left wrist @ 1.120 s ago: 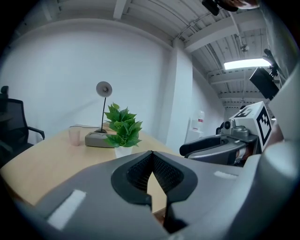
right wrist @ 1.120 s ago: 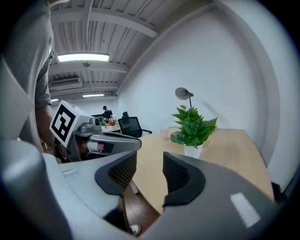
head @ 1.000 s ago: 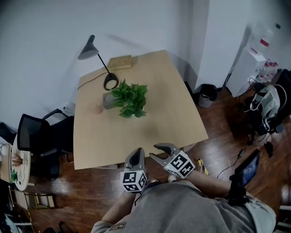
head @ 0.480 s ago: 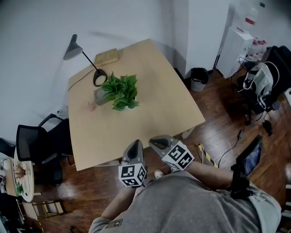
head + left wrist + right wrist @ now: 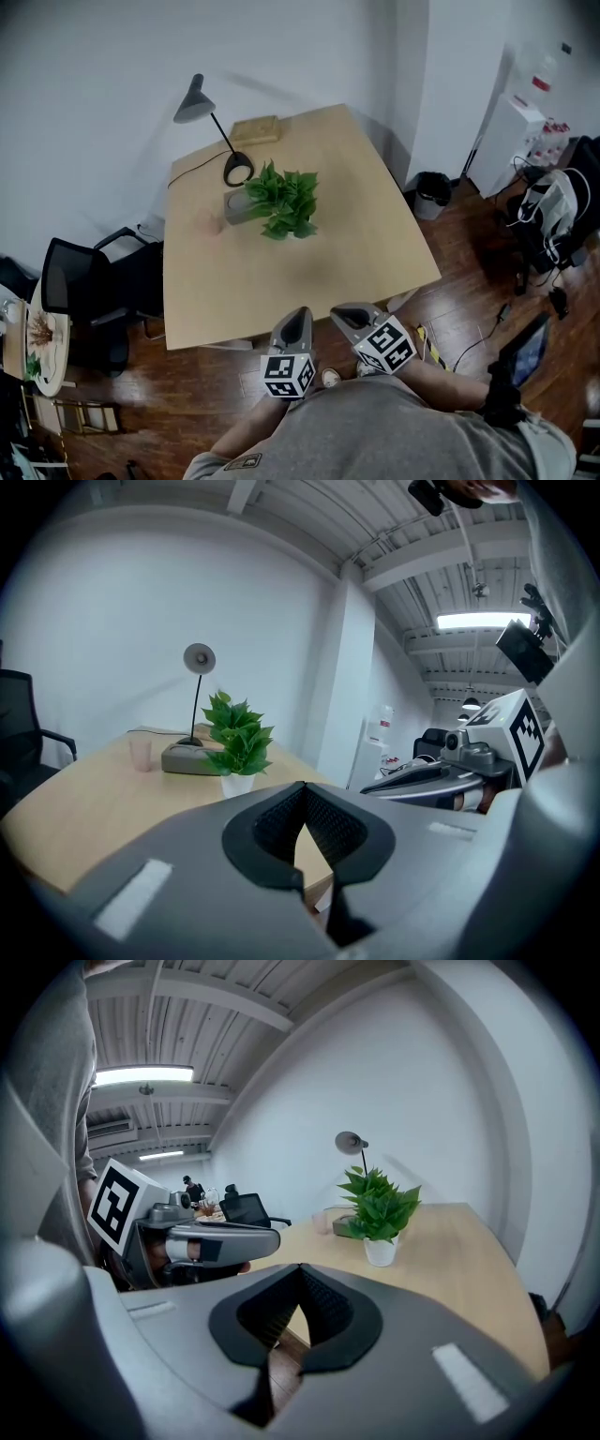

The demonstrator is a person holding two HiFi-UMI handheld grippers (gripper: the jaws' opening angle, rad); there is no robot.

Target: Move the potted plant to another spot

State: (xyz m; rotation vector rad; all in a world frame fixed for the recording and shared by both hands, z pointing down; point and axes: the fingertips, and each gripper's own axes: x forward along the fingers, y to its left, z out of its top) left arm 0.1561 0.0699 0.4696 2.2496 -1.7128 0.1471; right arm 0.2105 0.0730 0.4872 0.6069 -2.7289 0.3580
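Observation:
A leafy green potted plant (image 5: 290, 201) in a small white pot stands on the far half of the wooden table (image 5: 309, 272); it also shows as the plant (image 5: 236, 747) and the plant (image 5: 380, 1213) in the gripper views. Both grippers hover side by side just off the table's near edge, well short of the plant. My left gripper (image 5: 299, 322) is shut with nothing in it, its tips meeting at the left gripper (image 5: 303, 787). My right gripper (image 5: 345, 314) is shut and empty too, tips touching at the right gripper (image 5: 300, 1269).
A black desk lamp (image 5: 214, 126), a grey box (image 5: 238, 204) and a pinkish cup (image 5: 208, 223) stand behind and beside the plant; a wooden block (image 5: 255, 129) lies at the far edge. A black chair (image 5: 98, 281) is left of the table, a bin (image 5: 430, 193) at its right.
The right gripper's jaws, slightly apart a second ago, have come together. The head view swung about; both grippers stay near the table's front edge.

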